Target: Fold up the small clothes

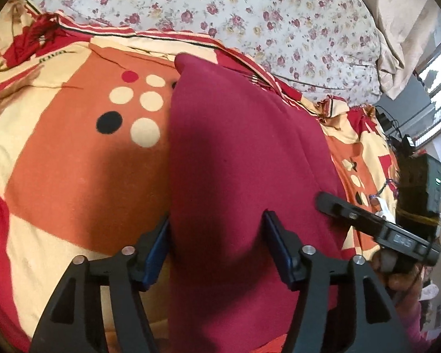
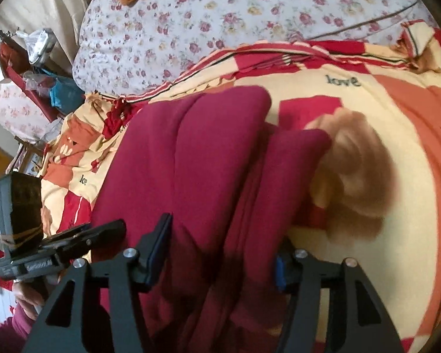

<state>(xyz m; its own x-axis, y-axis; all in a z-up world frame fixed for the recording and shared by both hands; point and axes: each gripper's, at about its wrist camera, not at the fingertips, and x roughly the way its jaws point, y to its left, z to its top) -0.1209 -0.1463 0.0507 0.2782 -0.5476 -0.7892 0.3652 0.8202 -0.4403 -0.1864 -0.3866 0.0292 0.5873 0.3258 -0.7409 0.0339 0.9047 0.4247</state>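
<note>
Soft, matt maroon fleece garment (image 1: 235,153), slightly fuzzy, folded in thick layers with stitched seams. Beneath it, a smooth printed cotton bedsheet (image 1: 58,161) in orange, cream and red, lightly creased, matt. Behind, a floral cotton pillow (image 1: 250,8), matt and gently wrinkled. Left tongs (image 1: 217,220) and right tongs (image 2: 223,238) in matt black plastic, with 2 blue rubbery pads (image 1: 279,250) each and shiny bare-metal pin heads (image 1: 308,249) at the joints. Pale, dull curtain cloth (image 2: 44,6) at the side, hanging in soft folds. Crinkled glossy plastic bags (image 2: 38,44) on the cluttered side shelf.
</note>
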